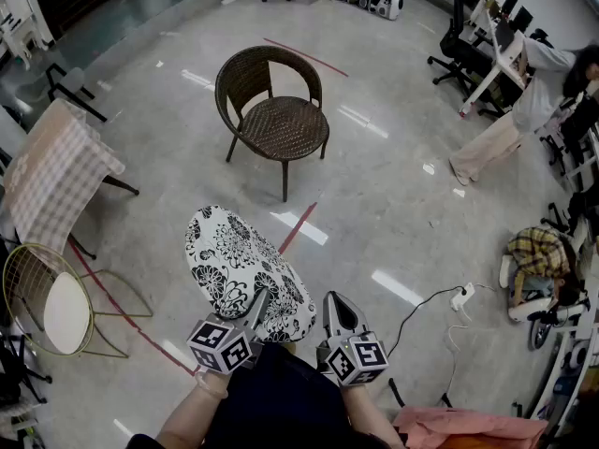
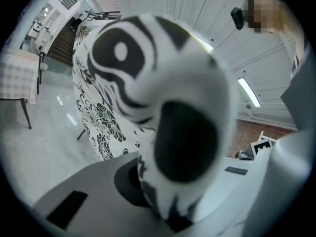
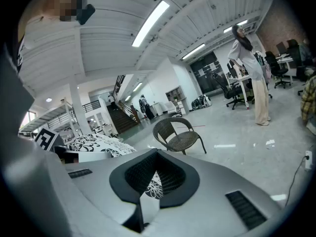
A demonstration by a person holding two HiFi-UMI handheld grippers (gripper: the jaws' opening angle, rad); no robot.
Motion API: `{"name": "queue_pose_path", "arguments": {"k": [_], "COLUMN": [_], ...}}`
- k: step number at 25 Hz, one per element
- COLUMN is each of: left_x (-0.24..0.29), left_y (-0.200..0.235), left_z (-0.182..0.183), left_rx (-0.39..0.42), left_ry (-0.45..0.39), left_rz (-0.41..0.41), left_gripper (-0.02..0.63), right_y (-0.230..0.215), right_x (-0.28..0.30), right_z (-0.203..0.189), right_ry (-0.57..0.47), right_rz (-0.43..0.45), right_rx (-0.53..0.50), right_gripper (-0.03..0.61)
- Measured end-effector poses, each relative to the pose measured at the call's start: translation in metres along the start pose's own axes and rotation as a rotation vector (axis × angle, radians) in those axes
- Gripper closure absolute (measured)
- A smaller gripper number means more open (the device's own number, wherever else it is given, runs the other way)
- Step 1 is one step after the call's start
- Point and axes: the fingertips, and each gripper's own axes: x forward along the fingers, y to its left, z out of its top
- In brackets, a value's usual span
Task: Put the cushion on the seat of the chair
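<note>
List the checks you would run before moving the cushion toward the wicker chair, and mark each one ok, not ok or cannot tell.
1. Left gripper has its fingers shut on the cushion: ok.
2. Second grip on the cushion: not ok. The right gripper is shut beside it and holds nothing.
3. Seat of the chair is bare: ok.
4. Floor between cushion and chair is free of obstacles: ok. The cable lies off to the right.
5. Cushion is over the seat: not ok. It hangs short of the chair, above the floor.
</note>
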Motion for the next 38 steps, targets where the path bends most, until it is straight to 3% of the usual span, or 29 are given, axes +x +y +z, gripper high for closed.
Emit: {"name": "queue_pose_path", "arguments": {"k": [9, 19, 30, 38], "left_x": [-0.035, -0.042, -0.061, -0.052], "left_y": [-0.020, -0.048, -0.051, -0.046], "left_z": [-0.022, -0.049, -0.050, -0.049], "left_rx": [-0.035, -0.051, -0.073, -0.117], "left_ry": [0.009, -0.021, -0.074, -0.069], "left_rz": [0.011, -0.010, 0.042, 0.037], "left_gripper": [0.589, 0.589, 0.588, 0.588], "right_y": [0.019, 0.020, 0.038, 0.024], "right_x": [-0.034, -0.068, -0.079, -0.070], "right_z": [-0.008, -0.005, -0.018, -0.009], "right_ry": [-0.030, -0.075, -0.069, -0.093], "right_rz": [0.014, 0.035, 0.095, 0.058], "right_rx": [0.019, -0.036, -0.017, -0.006], "right_gripper": [0.589, 0.588, 0.586, 0.585]}}
